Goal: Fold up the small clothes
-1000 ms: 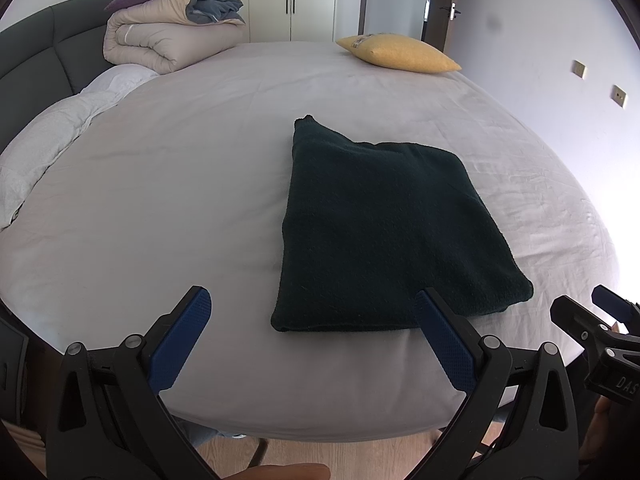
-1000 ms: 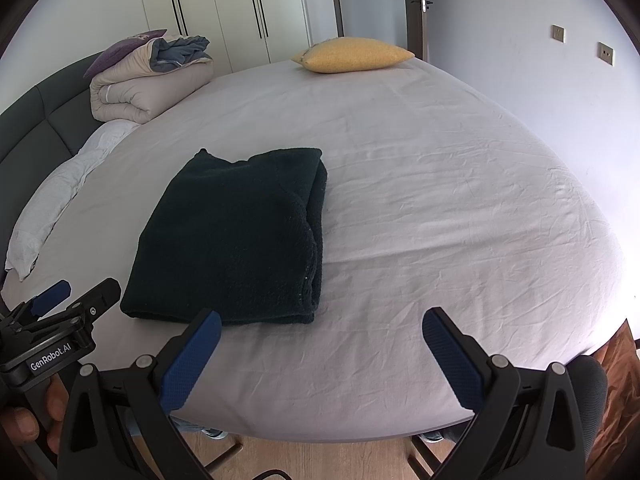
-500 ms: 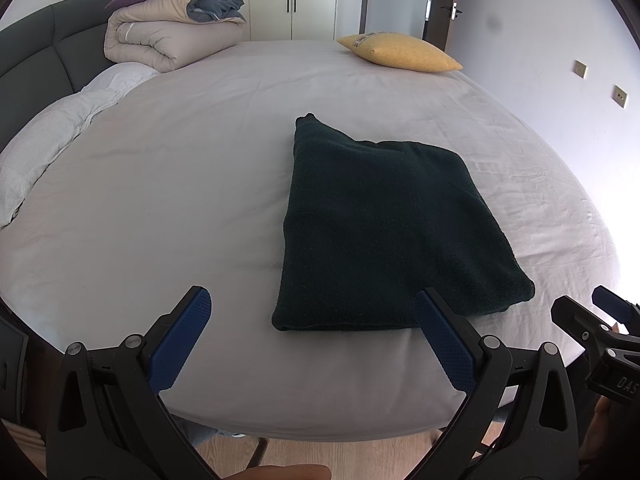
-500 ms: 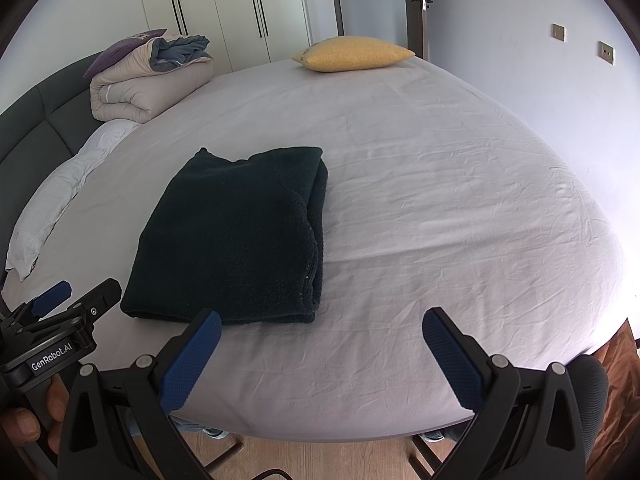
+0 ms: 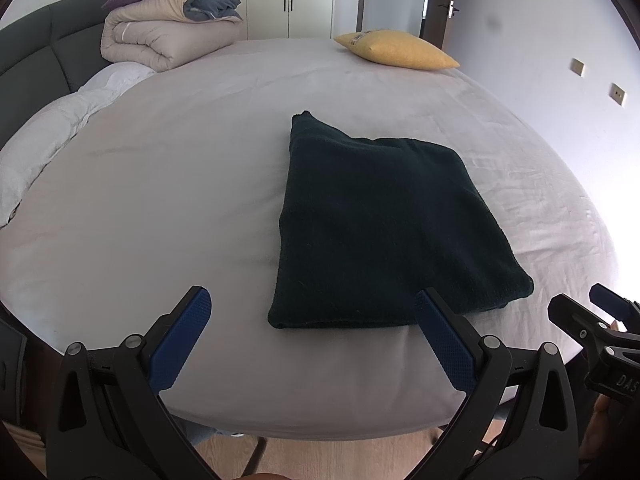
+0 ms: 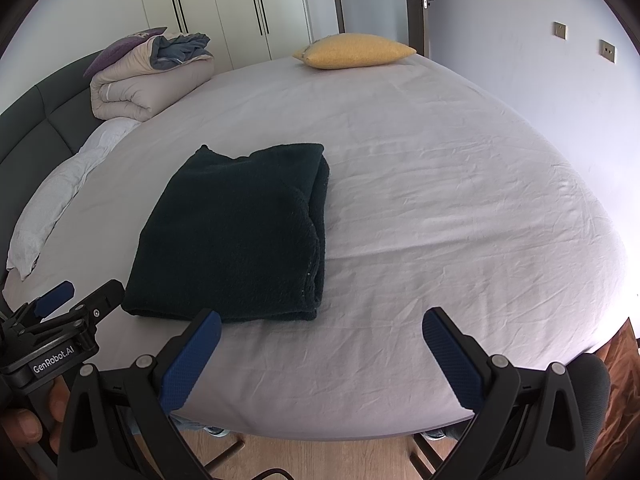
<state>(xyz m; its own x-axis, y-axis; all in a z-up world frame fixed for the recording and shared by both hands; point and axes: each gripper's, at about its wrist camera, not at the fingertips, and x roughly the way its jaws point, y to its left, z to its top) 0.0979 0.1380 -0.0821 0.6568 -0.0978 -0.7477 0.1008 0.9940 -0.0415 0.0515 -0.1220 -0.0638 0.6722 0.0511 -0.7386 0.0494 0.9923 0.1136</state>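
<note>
A dark green fleece garment (image 5: pixel 384 220) lies folded into a flat rectangle on the pale grey bed sheet (image 5: pixel 168 184); it also shows in the right wrist view (image 6: pixel 240 236). My left gripper (image 5: pixel 312 328) is open and empty, held off the bed's near edge, just short of the garment's near edge. My right gripper (image 6: pixel 320 344) is open and empty, off the near edge, to the right of the garment. Each gripper shows at the side of the other's view: the right one (image 5: pixel 600 320), the left one (image 6: pixel 60 320).
A rolled beige duvet with a purple pillow (image 5: pixel 168 36) sits at the far left by the dark headboard (image 5: pixel 36 52). A yellow cushion (image 5: pixel 396 50) lies at the far edge. A white pillow (image 5: pixel 60 128) lies at left. Wardrobes and a door stand behind. Wooden floor is below.
</note>
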